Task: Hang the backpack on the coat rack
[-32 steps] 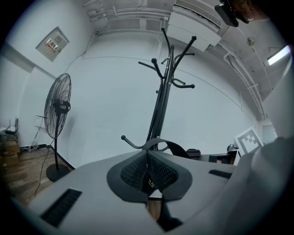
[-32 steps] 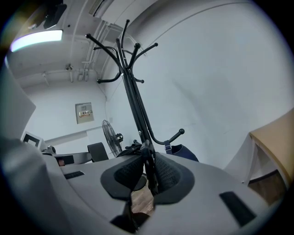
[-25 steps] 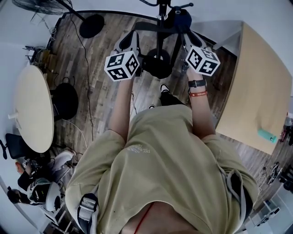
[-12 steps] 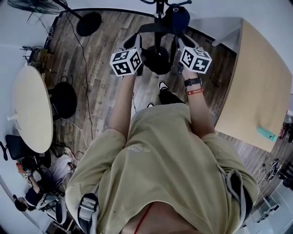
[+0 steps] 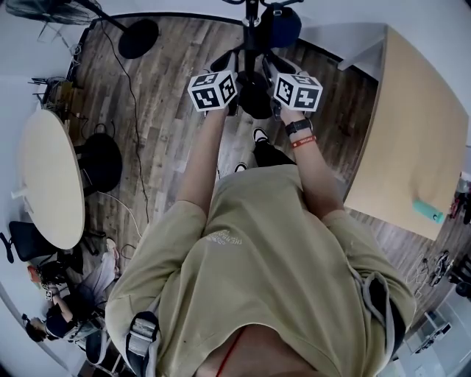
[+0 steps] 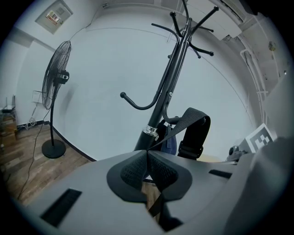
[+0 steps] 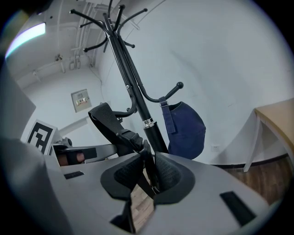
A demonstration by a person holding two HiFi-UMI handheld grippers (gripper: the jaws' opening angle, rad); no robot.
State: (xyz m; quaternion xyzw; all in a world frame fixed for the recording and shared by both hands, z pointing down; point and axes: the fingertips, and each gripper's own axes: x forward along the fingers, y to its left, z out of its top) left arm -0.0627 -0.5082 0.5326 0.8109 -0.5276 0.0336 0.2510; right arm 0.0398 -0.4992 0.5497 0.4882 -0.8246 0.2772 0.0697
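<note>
The black coat rack (image 6: 171,82) stands in front of me; in the head view its pole (image 5: 252,16) is at top centre. A padded black backpack strap (image 6: 196,131) loops over a low hook (image 6: 171,120). My left gripper (image 6: 148,153) is shut on a thin black webbing strap that runs up to that loop. My right gripper (image 7: 148,167) is shut on a strap by its buckle (image 7: 130,137); the padded strap (image 7: 106,118) rises to its left. Both marker cubes (image 5: 213,90) (image 5: 298,92) flank the pole. The backpack's body is hidden below the jaws.
A dark blue cap (image 7: 186,128) hangs on another hook of the rack. A standing fan (image 6: 56,87) is at the left by the wall. A wooden table (image 5: 412,140) is at the right, a round table (image 5: 51,177) at the left. Cables lie on the wood floor.
Both grippers have come closer together and nearer the rack pole, sinking lower. Their cubes look smaller in the head view. Both grips on the straps are unchanged.
</note>
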